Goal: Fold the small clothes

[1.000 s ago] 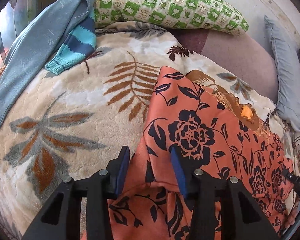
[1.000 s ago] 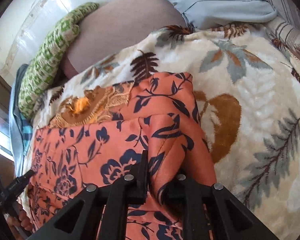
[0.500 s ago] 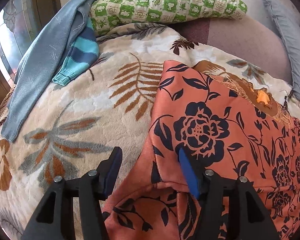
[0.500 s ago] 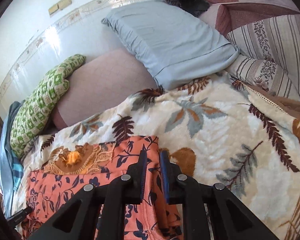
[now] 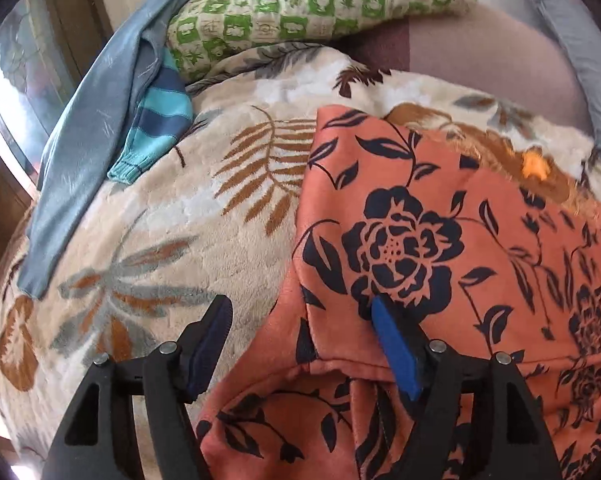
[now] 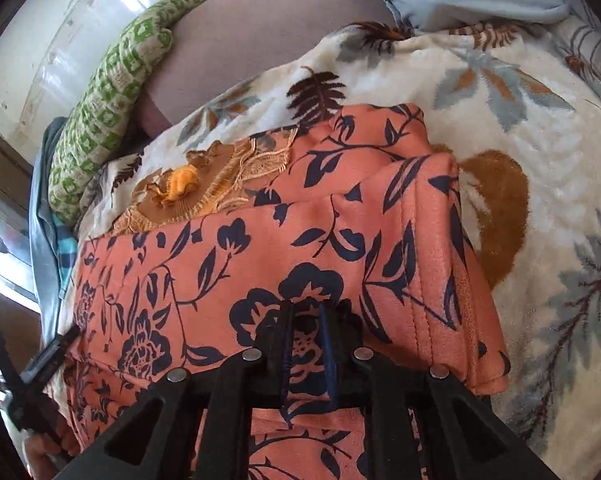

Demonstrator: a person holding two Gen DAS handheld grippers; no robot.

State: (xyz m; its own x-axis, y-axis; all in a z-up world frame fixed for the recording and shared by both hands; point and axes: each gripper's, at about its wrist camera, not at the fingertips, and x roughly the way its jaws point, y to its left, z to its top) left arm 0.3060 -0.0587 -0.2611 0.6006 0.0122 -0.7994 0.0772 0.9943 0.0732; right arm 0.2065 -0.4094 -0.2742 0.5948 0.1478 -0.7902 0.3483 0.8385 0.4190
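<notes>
Left hand-held gripper (image 5: 300,344) just opening over orange floral garment (image 5: 440,220), fleece blanket (image 5: 160,220)

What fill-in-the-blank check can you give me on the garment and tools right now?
1. The orange floral garment lies on a leaf-print ____.
2. The left tool, whose jaws have just been opening, now stands ____ around the garment's folded edge.
3. The right tool hovers over the garment, nearly ____.
4. The pillow behind the striped sleeve is checked white and ____.

Missing: blanket; open; shut; green
</notes>
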